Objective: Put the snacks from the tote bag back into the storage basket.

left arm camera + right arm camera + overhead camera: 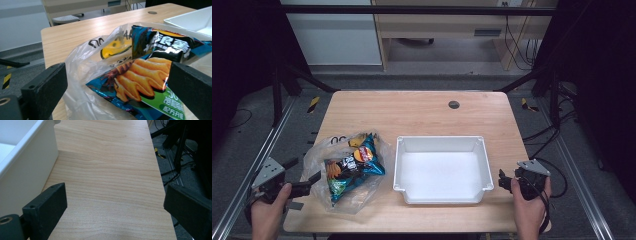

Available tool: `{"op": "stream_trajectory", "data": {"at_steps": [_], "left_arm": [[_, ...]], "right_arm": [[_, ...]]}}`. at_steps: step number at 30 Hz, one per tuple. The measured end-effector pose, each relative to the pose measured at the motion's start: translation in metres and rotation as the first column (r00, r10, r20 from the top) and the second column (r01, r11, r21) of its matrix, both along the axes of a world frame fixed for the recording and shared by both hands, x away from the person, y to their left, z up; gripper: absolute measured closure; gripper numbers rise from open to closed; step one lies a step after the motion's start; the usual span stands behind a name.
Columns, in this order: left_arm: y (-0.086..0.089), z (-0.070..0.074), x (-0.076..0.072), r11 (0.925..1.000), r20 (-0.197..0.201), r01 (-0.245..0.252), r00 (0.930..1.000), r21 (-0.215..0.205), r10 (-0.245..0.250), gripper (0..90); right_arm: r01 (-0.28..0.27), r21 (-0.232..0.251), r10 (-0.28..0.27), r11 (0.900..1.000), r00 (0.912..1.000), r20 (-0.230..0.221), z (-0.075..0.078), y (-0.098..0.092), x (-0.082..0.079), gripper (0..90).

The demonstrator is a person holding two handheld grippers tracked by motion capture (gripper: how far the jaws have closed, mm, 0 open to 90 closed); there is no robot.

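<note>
While we look down from the high view, we see the left hand-held gripper [307,181] at the lower left of the frame, just off the left edge of the desk [422,112], with its jaws spread wide and nothing pressed between them. It points toward a clear plastic bag [319,155] that lies on the left part of the desk, and the nearer jaw tip sits just beside the bag's crumpled edge; we cannot tell whether it touches. Inside the bag lie snack packets [354,167], blue and black with orange print.

From the left gripper view, we find the same plastic bag [82,62] in the middle of the frame between the two black jaws, which stand apart at the lower left and lower right. A blue snack packet [140,82] with pictured orange sticks pokes out of the bag's mouth.

At the lower right of the high view, the right hand-held gripper [504,182] hovers near the right wall of a white tray [486,160], which sits on the desk right of the bag. In the right gripper view its jaws stand wide apart over bare wood, with the tray's wall [30,170] at the left.
</note>
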State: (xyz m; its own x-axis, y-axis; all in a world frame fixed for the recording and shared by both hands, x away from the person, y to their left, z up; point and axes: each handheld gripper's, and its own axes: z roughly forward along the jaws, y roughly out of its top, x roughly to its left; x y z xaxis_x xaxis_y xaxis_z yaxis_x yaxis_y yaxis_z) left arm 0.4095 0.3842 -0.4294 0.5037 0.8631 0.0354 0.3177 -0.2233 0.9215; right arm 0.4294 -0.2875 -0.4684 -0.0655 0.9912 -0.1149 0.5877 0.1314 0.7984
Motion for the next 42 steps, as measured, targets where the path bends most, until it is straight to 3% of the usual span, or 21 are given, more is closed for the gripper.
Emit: {"op": "stream_trajectory", "data": {"at_steps": [3, 7, 10, 13, 15, 20, 21, 26, 30, 32, 37, 38, 42], "left_arm": [[-0.01, 0.005, 0.0, 0.9996, 0.001, 0.019, 0.9998, 0.02, -0.019, 2.4], [-0.032, 0.022, 0.0, 0.9932, 0.005, 0.074, 0.9972, 0.09, -0.075, 2.4], [-0.047, 0.031, 0.003, 0.9827, -0.011, 0.111, 0.9938, 0.148, -0.111, 2.1], [-0.062, 0.039, 0.009, 0.9657, -0.045, 0.143, 0.9896, 0.217, -0.137, 2.1], [-0.068, 0.041, 0.012, 0.9598, -0.065, 0.158, 0.9871, 0.232, -0.146, 2.4], [-0.084, 0.049, 0.021, 0.9277, -0.159, 0.196, 0.9755, 0.317, -0.152, 2.6], [-0.087, 0.051, 0.023, 0.9142, -0.176, 0.201, 0.9733, 0.352, -0.147, 2.8], [-0.097, 0.058, 0.029, 0.8686, -0.263, 0.242, 0.9552, 0.432, -0.136, 3.0], [-0.103, 0.063, 0.032, 0.8143, -0.312, 0.292, 0.939, 0.502, -0.145, 4.1], [-0.105, 0.064, 0.035, 0.7925, -0.342, 0.315, 0.9287, 0.522, -0.144, 4.0], [-0.108, 0.065, 0.042, 0.759, -0.394, 0.352, 0.909, 0.548, -0.137, 4.1], [-0.109, 0.065, 0.044, 0.7582, -0.398, 0.351, 0.9077, 0.549, -0.132, 4.1], [-0.111, 0.065, 0.05, 0.7388, -0.421, 0.367, 0.8986, 0.565, -0.125, 4.0]], "right_arm": [[0.003, 0.001, -0.003, 1.0, 1.0, 0.005, 0.0, -0.001, -0.001, 5.4], [0.009, 0.003, -0.009, 1.0, 0.9999, 0.013, 0.001, -0.001, -0.001, 5.5], [0.004, 0.001, -0.004, 1.0, 0.9999, 0.013, 0.0, -0.001, 0.0, 5.5], [0.005, -0.001, -0.005, 1.0, 0.9998, 0.018, 0.001, -0.001, 0.0, 5.6], [0.01, 0.004, -0.01, 1.0, 0.9997, 0.024, 0.001, -0.002, 0.0, 5.6], [0.004, 0.017, -0.005, 1.0, 0.9994, 0.034, 0.003, -0.001, -0.001, 5.6], [0.002, 0.015, -0.003, 1.0, 0.9994, 0.035, 0.003, 0.0, 0.0, 5.6], [-0.005, 0.029, 0.004, 1.0, 0.9989, 0.047, 0.005, 0.002, 0.0, 5.5], [-0.008, 0.04, 0.005, 0.999, 0.9985, 0.054, 0.006, 0.001, -0.001, 5.6], [-0.003, 0.043, 0.001, 0.999, 0.9984, 0.057, 0.006, 0.0, -0.001, 5.5], [0.004, 0.047, -0.007, 0.999, 0.9981, 0.062, 0.007, -0.001, -0.003, 5.6], [0.004, 0.052, -0.007, 0.999, 0.9979, 0.065, 0.008, 0.0, -0.003, 5.6], [-0.002, 0.047, -0.001, 0.999, 0.9983, 0.058, 0.008, 0.002, -0.003, 5.6]]}}
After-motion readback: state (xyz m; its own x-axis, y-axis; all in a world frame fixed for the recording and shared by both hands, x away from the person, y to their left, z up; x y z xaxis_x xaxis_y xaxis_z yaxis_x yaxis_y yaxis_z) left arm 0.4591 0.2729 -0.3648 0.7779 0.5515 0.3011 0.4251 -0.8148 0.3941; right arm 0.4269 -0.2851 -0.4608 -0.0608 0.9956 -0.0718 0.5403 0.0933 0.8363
